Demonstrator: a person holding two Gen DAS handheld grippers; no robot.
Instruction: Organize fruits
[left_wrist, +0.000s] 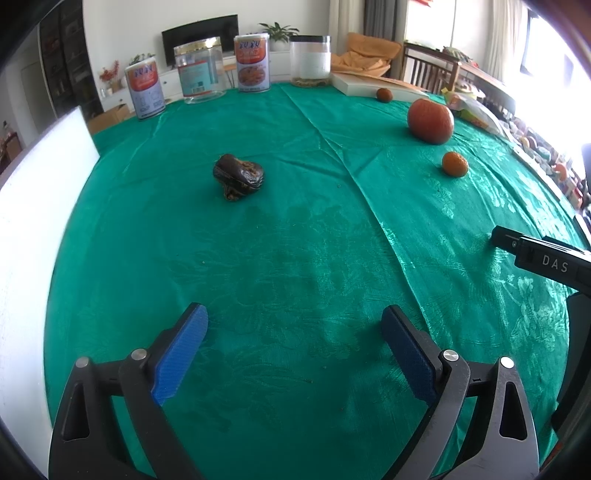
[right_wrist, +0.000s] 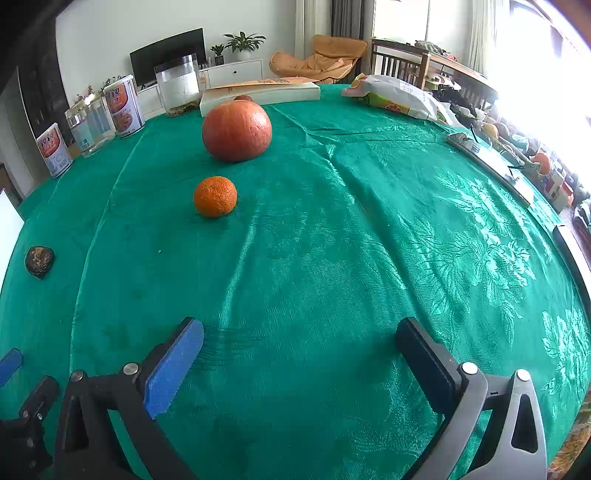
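The left gripper (left_wrist: 295, 332) was wide open with nothing between its blue pads (left_wrist: 181, 354), low over the green tablecloth (left_wrist: 295, 258). The right gripper (right_wrist: 299, 347) was wide open too and held nothing. In the left wrist view, a black part of the right gripper poked in at 3 o'clock. Nothing stood between either gripper and the fruits. In the left view, a dark wrinkled fruit (left_wrist: 238, 177) sat alone on the cloth at about 11 o'clock. A small orange (left_wrist: 454, 164) lay at about 1 o'clock, and a big round orange-red fruit (left_wrist: 430, 120) sat just behind it. In the right wrist view, the small orange (right_wrist: 215, 196) was at 11 o'clock and the big fruit (right_wrist: 236, 130) was past it, near but not touching. The dark fruit (right_wrist: 39, 261) was way over at 9 o'clock, well apart from the others. Another little dark-orange fruit (left_wrist: 384, 94) sat farther back, next to a flat white box (left_wrist: 354, 85). At the far edge stood two printed tins (left_wrist: 252, 62), a clear jar with a gold lid (left_wrist: 201, 70) and a clear tub (left_wrist: 310, 61). A white board (left_wrist: 33, 221) stood at 9 o'clock. A bright snack bag (right_wrist: 395, 96) lay at 1 o'clock in the right view.
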